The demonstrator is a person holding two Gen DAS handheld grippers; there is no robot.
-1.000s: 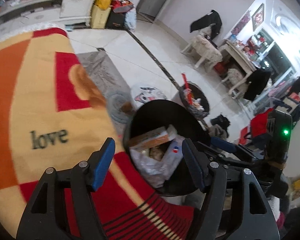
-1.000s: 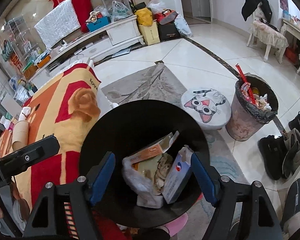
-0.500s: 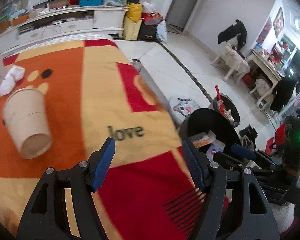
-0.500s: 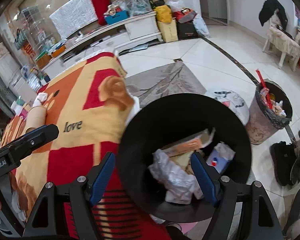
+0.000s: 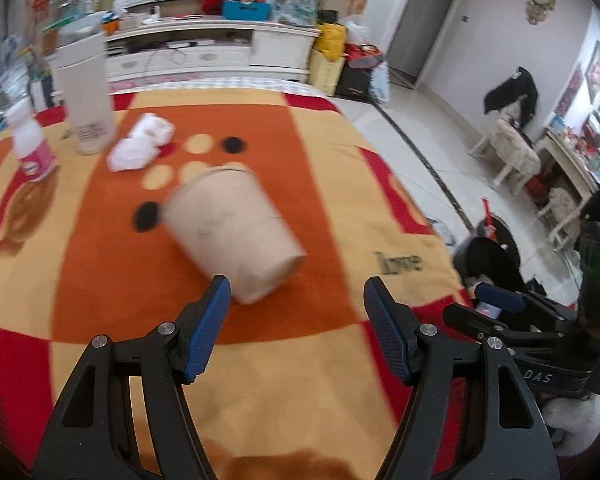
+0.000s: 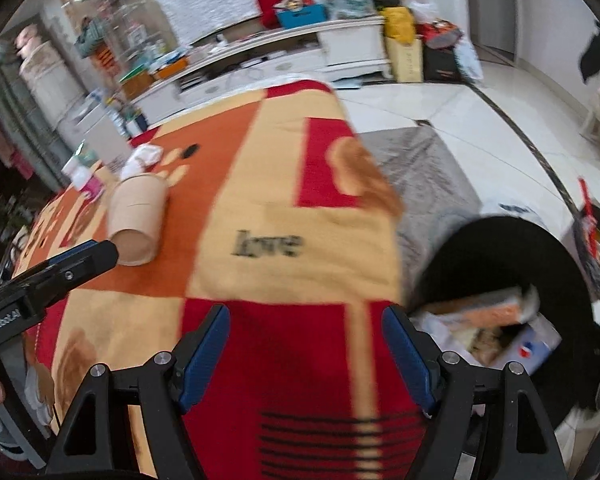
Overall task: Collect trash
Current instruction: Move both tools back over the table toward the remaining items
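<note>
Orange, red and yellow blanket (image 5: 320,380) covers the table. Nearest, the left gripper (image 5: 296,316) hovers empty, fingers spread; the right gripper (image 6: 306,344) is likewise spread and empty. At 12 o'clock of the left gripper lies one paper cup (image 5: 232,236) on its side, probably light and crushable, best pinched gently across its wall. Farther, at 11 o'clock: one crumpled tissue (image 5: 140,148), one small pink bottle (image 5: 30,152). One black bin (image 6: 508,300) sits at 3 o'clock.

A paper cup (image 5: 236,236) lies on its side on the blanket (image 5: 340,208) — behind it a crumpled tissue (image 5: 140,146), a carton (image 5: 86,96) and a small bottle (image 5: 30,146). Right of the blanket's edge stands the bin (image 6: 496,264) — boxes and wrappers (image 6: 488,320) inside.
</note>
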